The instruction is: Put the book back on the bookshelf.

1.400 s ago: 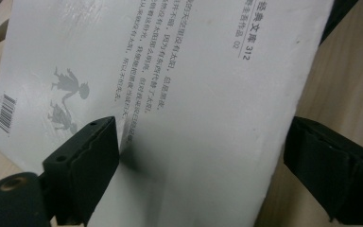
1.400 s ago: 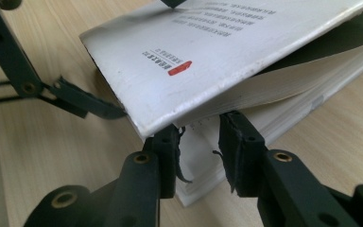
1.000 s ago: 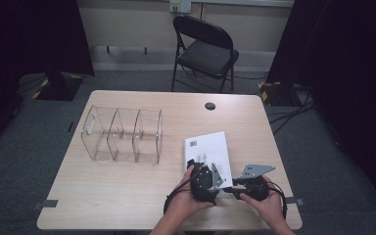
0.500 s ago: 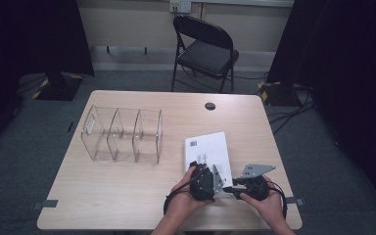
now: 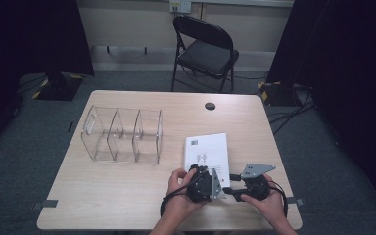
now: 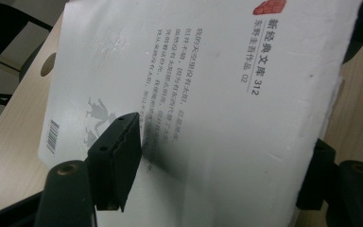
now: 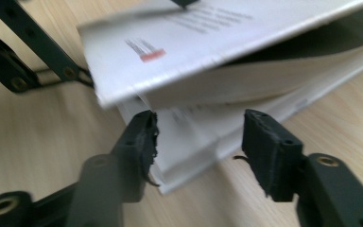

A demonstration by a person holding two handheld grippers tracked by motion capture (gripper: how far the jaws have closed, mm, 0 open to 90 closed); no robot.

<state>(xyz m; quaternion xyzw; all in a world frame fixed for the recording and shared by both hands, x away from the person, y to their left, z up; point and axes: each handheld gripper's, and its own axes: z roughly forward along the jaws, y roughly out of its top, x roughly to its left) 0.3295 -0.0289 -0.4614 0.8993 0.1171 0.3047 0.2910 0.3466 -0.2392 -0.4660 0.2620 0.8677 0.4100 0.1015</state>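
Two hands come in at the near edge of the desk (image 5: 103, 205), each holding a tool, and both tools meet at the near end of a white paperback book (image 5: 206, 152). The left tool (image 5: 206, 182) lies over the book's near left part; in the left gripper view its jaws stand wide apart, one black pad hovering above the printed cover (image 6: 208, 109) and the other out past the book's far edge, so it grips nothing. It seems placed there to steady or straddle the book while the other tool works. The right tool (image 5: 231, 191) points in from the right toward the book's near corner. In the right gripper view its jaws are also apart, set to either side of the page block (image 7: 208, 156), while the cover (image 7: 208, 42) is lifted above the pages, leaving a dark gap. That suggests the book is being opened, or a section of pages is about to be pinched, though which I cannot tell.

Beyond the tools, the rest of the book lies flat on the desk, slightly right of centre. Farther left stands a clear plastic organizer (image 5: 123, 134) with three compartments, all apparently empty, well apart from the book. A small dark round hole (image 5: 210, 105) sits near the desk's far edge, and a black folding chair (image 5: 204, 49) stands behind.
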